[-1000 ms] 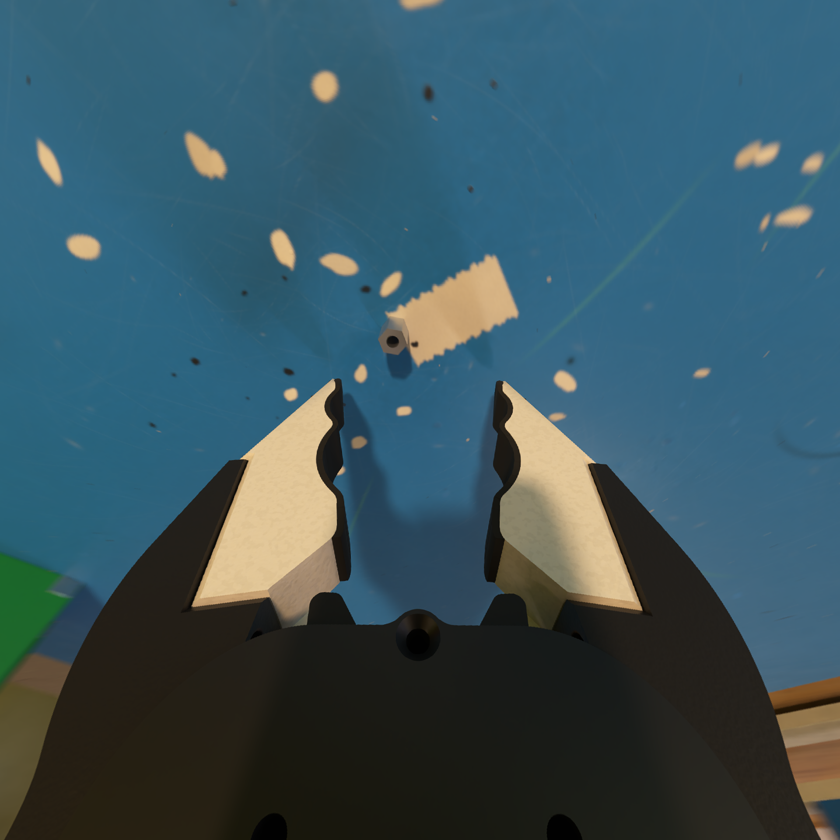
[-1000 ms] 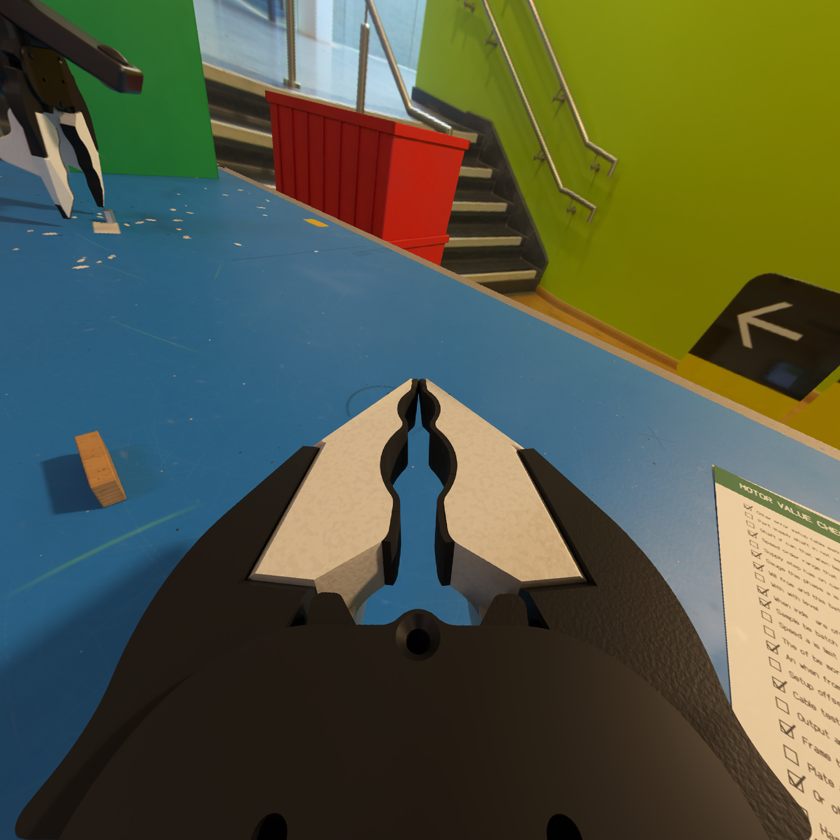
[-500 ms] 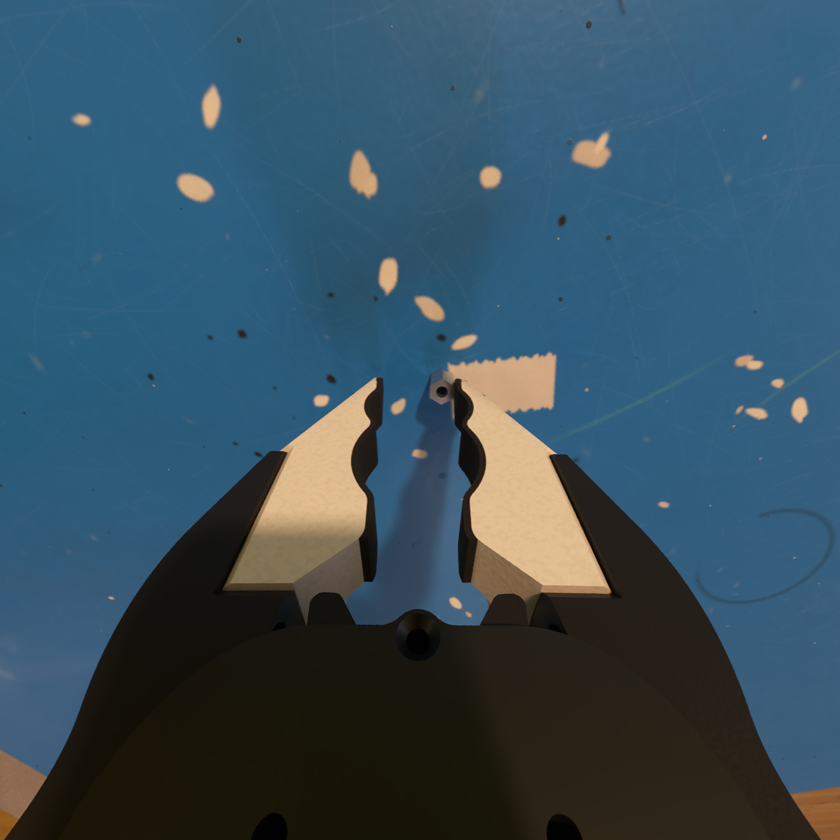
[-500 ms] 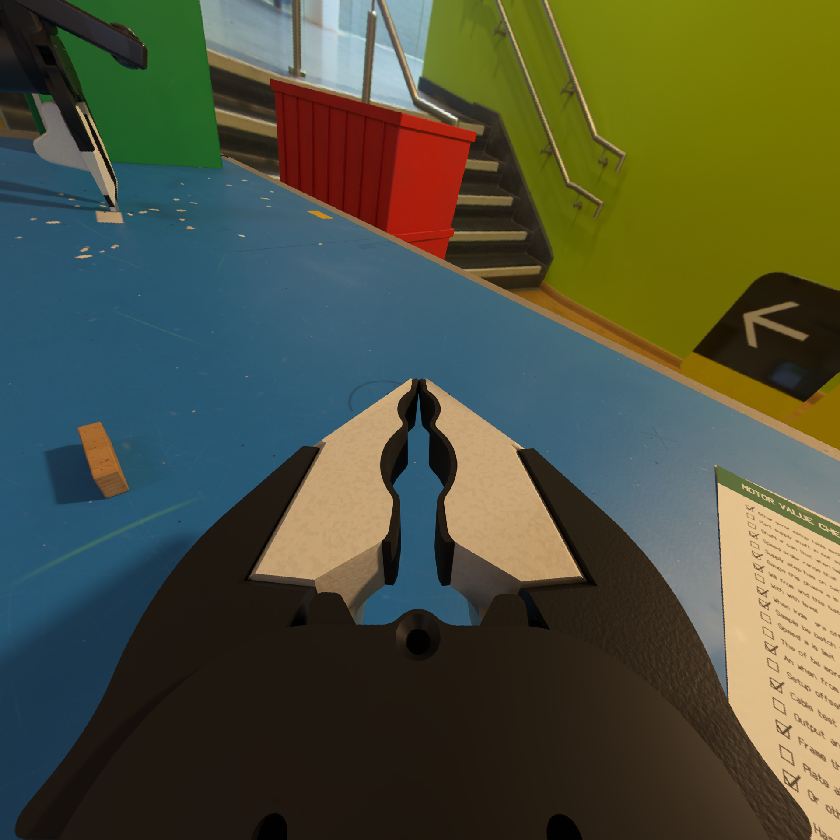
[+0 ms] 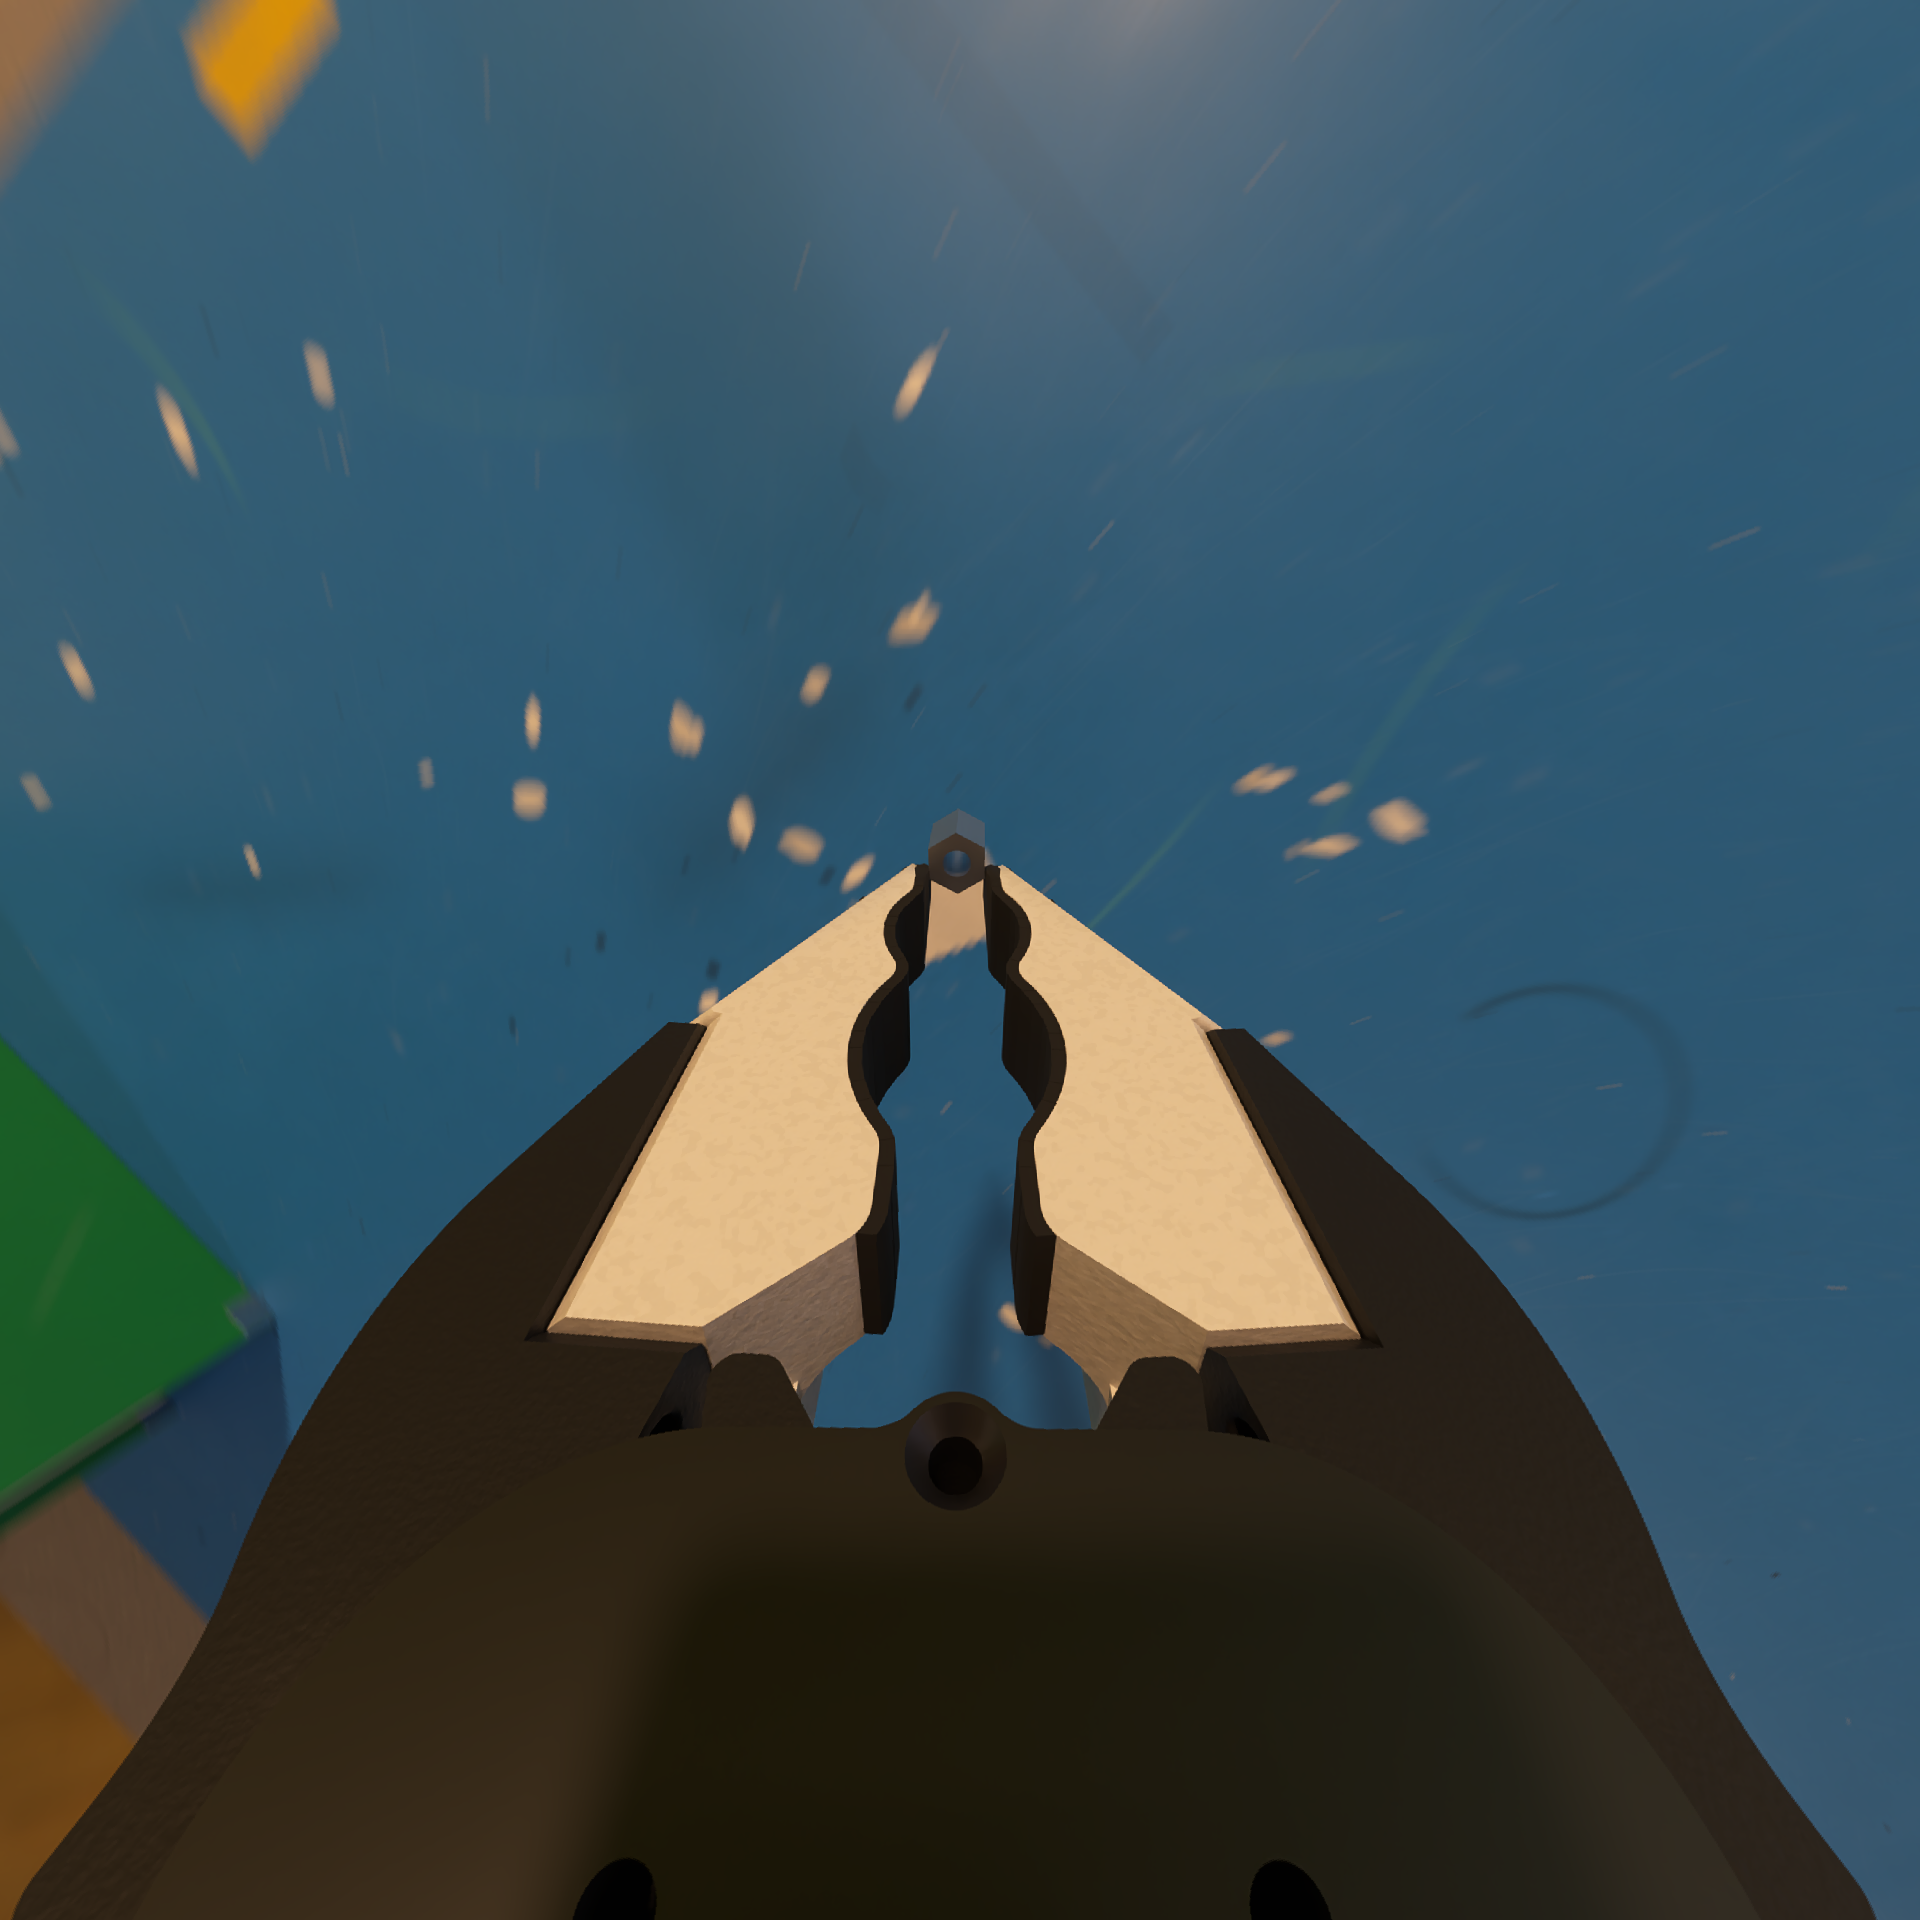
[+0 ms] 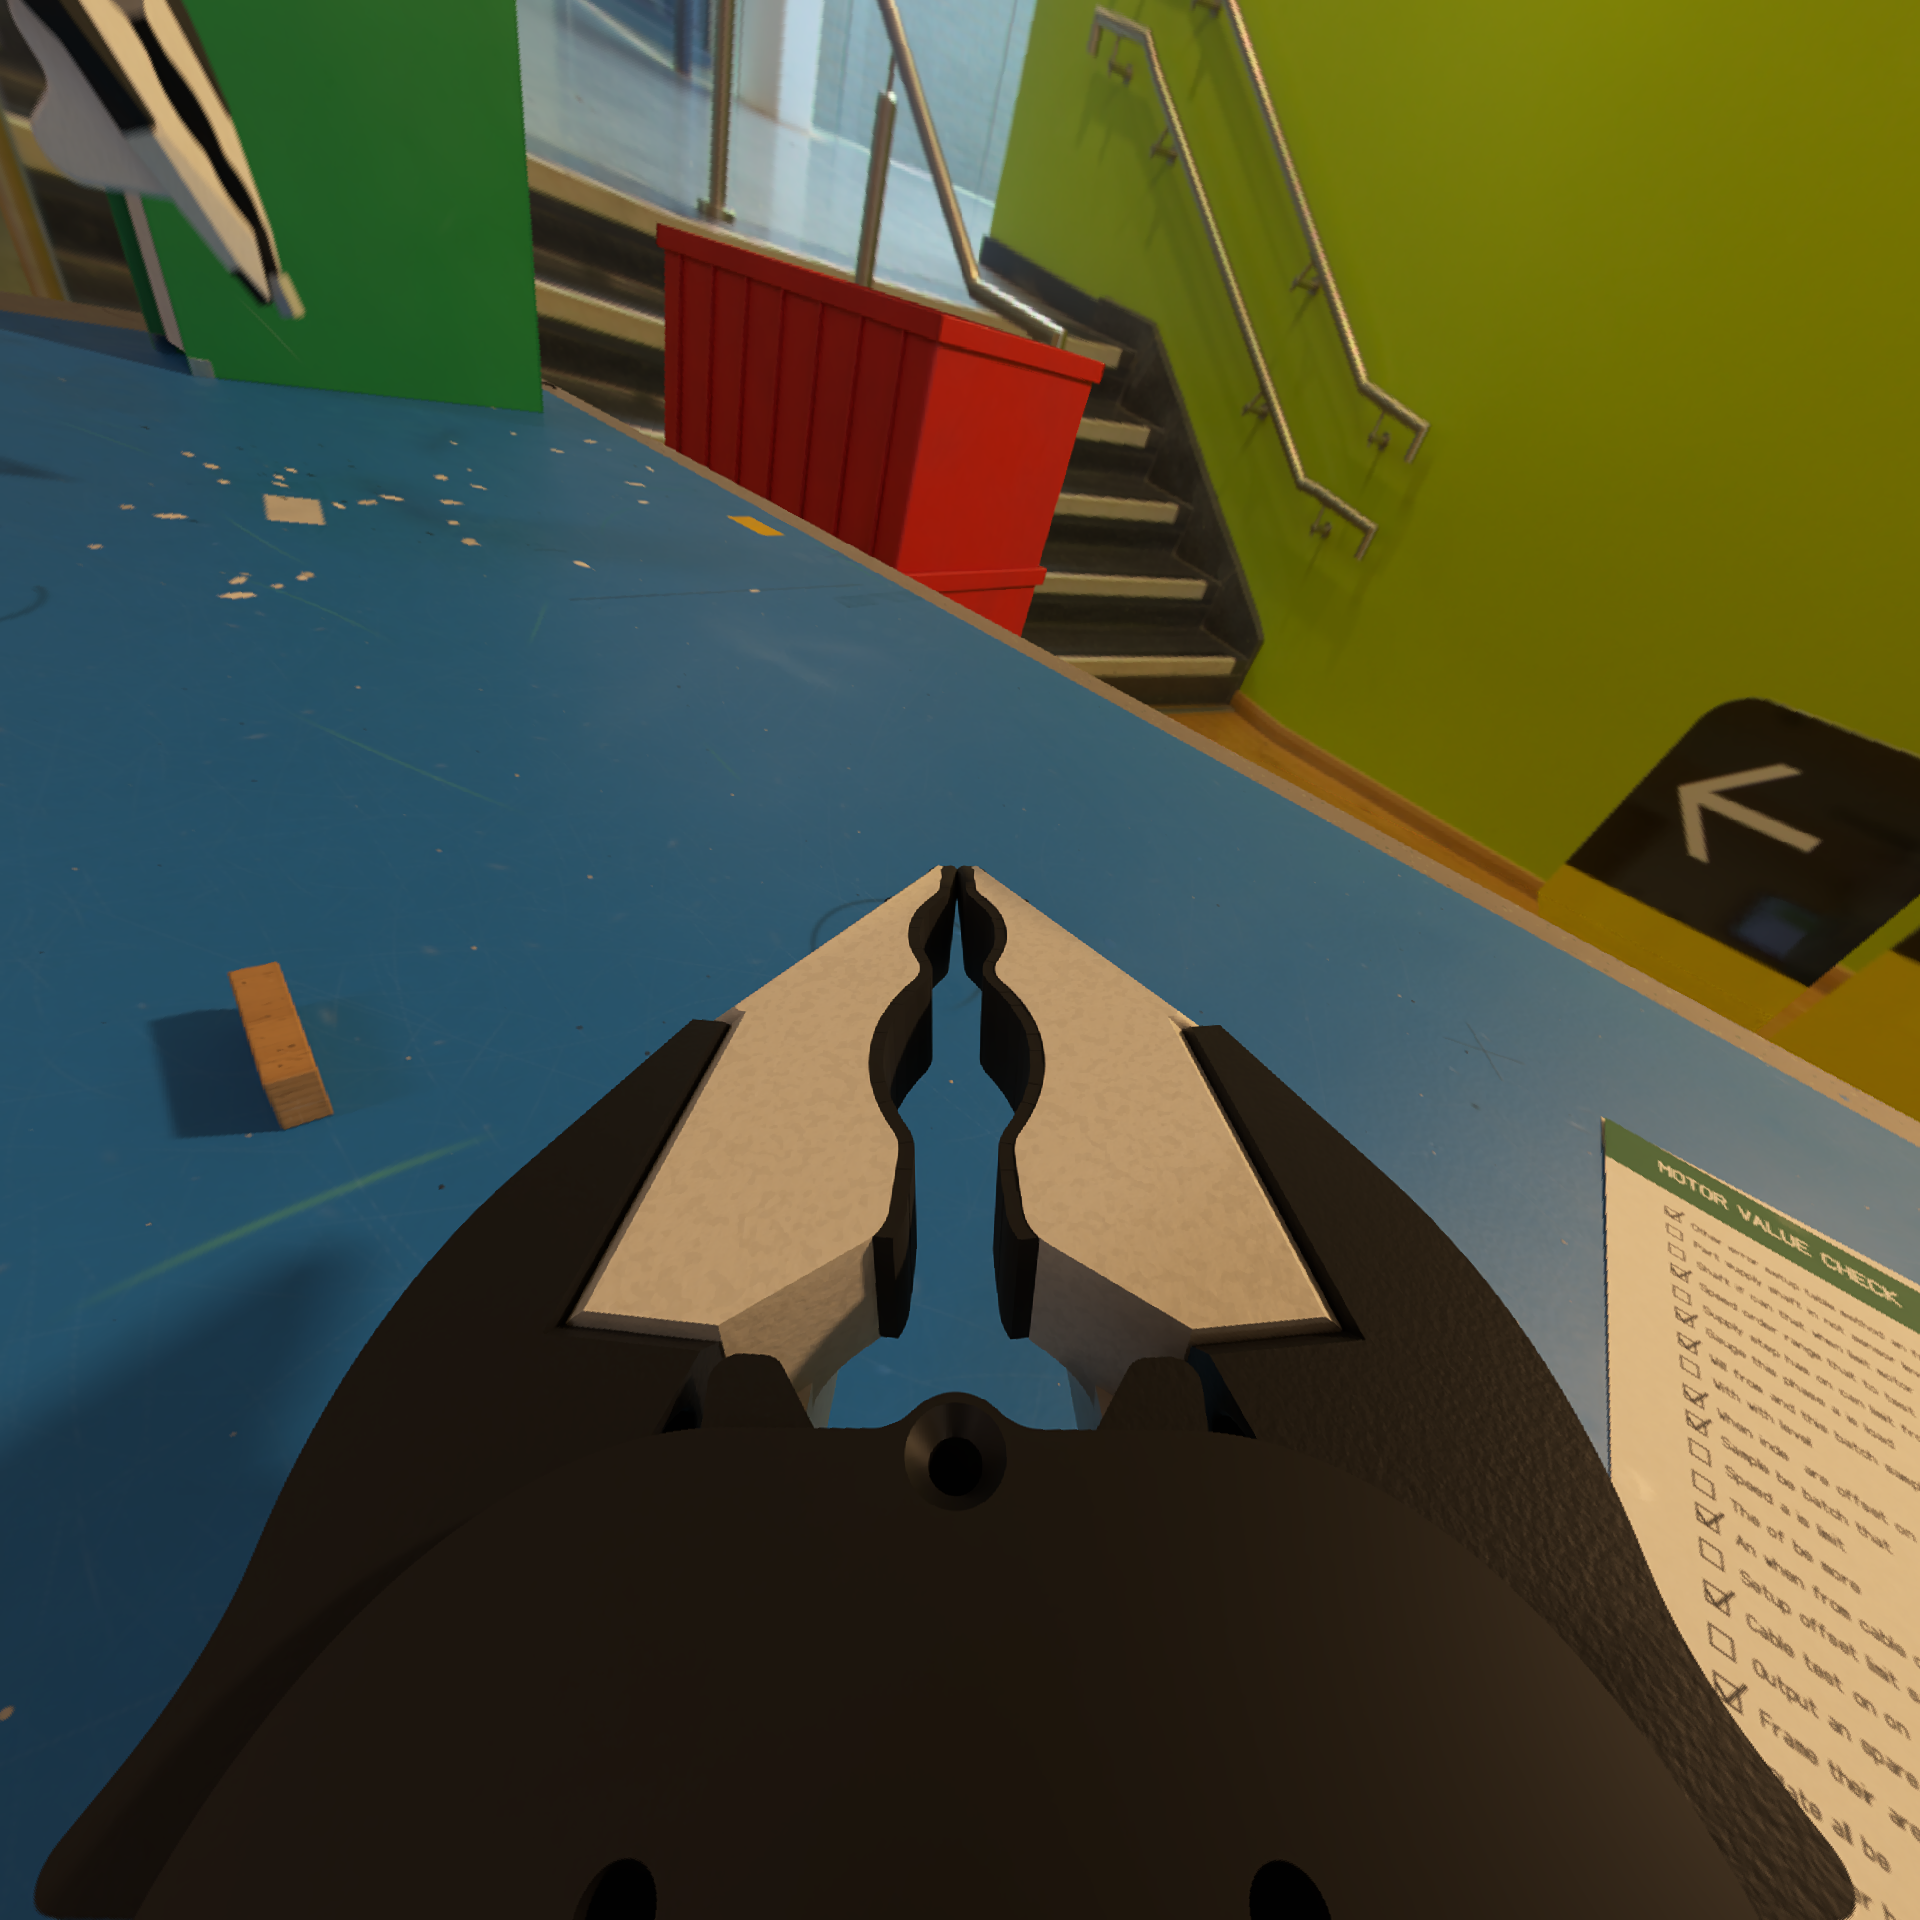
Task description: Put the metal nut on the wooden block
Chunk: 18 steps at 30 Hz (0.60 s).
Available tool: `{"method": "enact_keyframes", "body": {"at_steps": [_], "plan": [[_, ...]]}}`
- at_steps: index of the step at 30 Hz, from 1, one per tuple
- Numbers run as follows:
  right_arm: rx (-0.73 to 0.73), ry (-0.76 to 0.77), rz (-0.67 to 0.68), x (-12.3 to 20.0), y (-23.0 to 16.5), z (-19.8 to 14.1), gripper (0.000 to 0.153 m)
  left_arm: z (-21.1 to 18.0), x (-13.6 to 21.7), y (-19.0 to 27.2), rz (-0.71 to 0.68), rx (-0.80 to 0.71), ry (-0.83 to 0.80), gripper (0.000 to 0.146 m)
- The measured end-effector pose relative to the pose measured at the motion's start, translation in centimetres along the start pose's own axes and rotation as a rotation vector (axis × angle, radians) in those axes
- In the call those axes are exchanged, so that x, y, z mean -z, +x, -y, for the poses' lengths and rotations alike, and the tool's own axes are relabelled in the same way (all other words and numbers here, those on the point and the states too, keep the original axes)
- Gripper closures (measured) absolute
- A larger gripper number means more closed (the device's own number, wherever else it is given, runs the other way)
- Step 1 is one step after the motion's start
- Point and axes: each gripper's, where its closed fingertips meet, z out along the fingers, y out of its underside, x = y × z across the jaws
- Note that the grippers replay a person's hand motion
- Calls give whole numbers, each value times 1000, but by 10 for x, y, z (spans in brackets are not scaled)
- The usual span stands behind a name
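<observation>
Since the jaws were apart around the nut half a second ago, the left claw (image 5: pixel 957 876) has now clamped on the small hex metal nut (image 5: pixel 957 854) at its fingertips and lifted it clear of the blue table (image 5: pixel 1455 520); the right wrist view shows it high at far left, well above the pale chips (image 6: pixel 239 594) and the pale tape scrap (image 6: pixel 294 509). So pickup looks done, transport next. The wooden block (image 6: pixel 278 1042) lies on the table left of the right claw (image 6: pixel 956 881), well apart from the nut. The right claw is idle, tips together on nothing. A printed checklist sheet (image 6: pixel 1766 1455) and a black arrow sign (image 6: pixel 1756 831) carry markings, not transcribed.
</observation>
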Motion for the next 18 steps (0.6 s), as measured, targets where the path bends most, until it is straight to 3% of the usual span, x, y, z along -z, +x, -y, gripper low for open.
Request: {"method": "enact_keyframes", "body": {"at_steps": [3, 5, 12, 18], "plan": [[1, 17, 18, 0, -6, 4, 153, 54, 40, 64, -64, -158, 212, 136], [6, 21, 40, -1, -12, 6, 153, 77, 45, 124, -145, -280, 273, 136], [72, 12, 79, -1, -32, 8, 153, 87, -25, 337, -486, -742, 136, 136], [104, 14, 117, 2, -39, 11, 153, 107, -63, 406, -610, -857, 41, 136]]}}
